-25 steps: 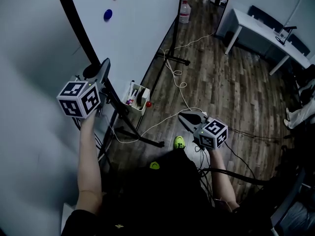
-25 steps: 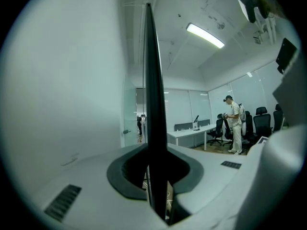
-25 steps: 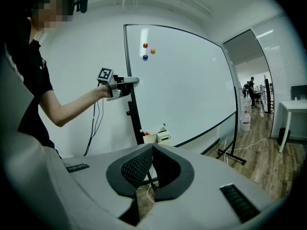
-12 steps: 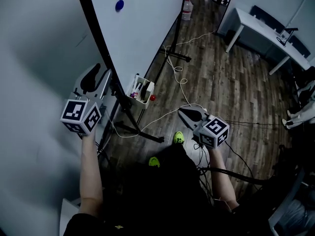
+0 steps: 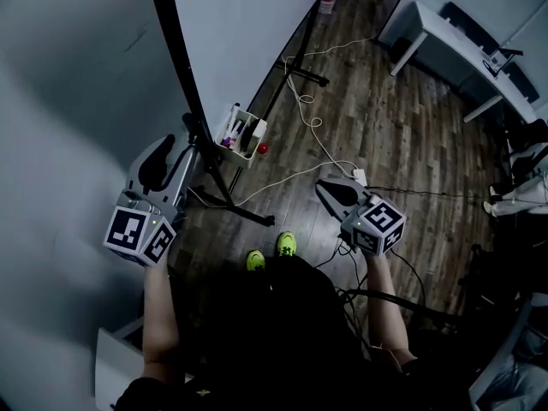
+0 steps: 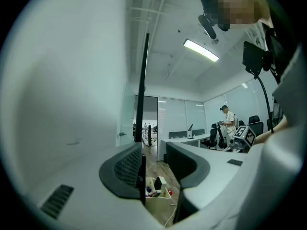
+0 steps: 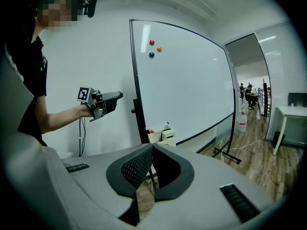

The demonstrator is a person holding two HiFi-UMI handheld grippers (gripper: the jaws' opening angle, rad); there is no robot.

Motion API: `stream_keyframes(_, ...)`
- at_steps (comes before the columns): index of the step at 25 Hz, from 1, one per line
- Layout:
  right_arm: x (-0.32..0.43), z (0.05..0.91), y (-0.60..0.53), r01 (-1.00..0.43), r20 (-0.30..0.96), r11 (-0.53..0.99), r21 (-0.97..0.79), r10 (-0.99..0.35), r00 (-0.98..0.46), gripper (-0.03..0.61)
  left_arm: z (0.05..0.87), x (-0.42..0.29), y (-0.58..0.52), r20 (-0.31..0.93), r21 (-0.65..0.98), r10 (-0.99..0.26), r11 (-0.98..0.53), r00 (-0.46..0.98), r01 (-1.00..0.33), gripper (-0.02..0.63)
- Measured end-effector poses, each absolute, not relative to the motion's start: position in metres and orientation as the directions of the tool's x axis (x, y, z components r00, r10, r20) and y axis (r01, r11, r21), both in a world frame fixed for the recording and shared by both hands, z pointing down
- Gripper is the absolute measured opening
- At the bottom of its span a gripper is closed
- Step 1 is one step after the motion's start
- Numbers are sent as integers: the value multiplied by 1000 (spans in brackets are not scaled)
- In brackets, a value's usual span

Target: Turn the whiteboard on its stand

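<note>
Left gripper (image 5: 168,157) jaws just opened, empty, one whiteboard (image 5: 248,32)

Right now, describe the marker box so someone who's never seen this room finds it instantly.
Start at the big whiteboard standing on the wood floor. At its lower corner nearest the person, beside the black post, sits the marker box. It is the only cream, open-topped container there, with pens in it and a small red round object beside it.

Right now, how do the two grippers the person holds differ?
The left gripper has its jaws apart, just opened; the right gripper has its jaws shut together. The left is beside the whiteboard edge; the right hangs over the floor, away from it. Both grip nothing.
</note>
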State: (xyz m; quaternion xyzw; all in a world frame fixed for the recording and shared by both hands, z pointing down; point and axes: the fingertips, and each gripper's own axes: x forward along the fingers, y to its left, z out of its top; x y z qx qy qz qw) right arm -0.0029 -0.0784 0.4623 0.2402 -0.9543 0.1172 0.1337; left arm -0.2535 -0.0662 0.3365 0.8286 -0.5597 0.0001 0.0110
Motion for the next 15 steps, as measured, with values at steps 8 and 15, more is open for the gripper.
stream_keyframes(8,24,478,-78,-523,336,832,-187,-446,-830,-5,388,-212,-54,59,141,-892,-437,448,-888,187)
stream_keyframes(15,61,502,-63,-503,347,830,-239,-411,-843,-5,402,-184,-38,64,168,-899,-419,434,-892,187)
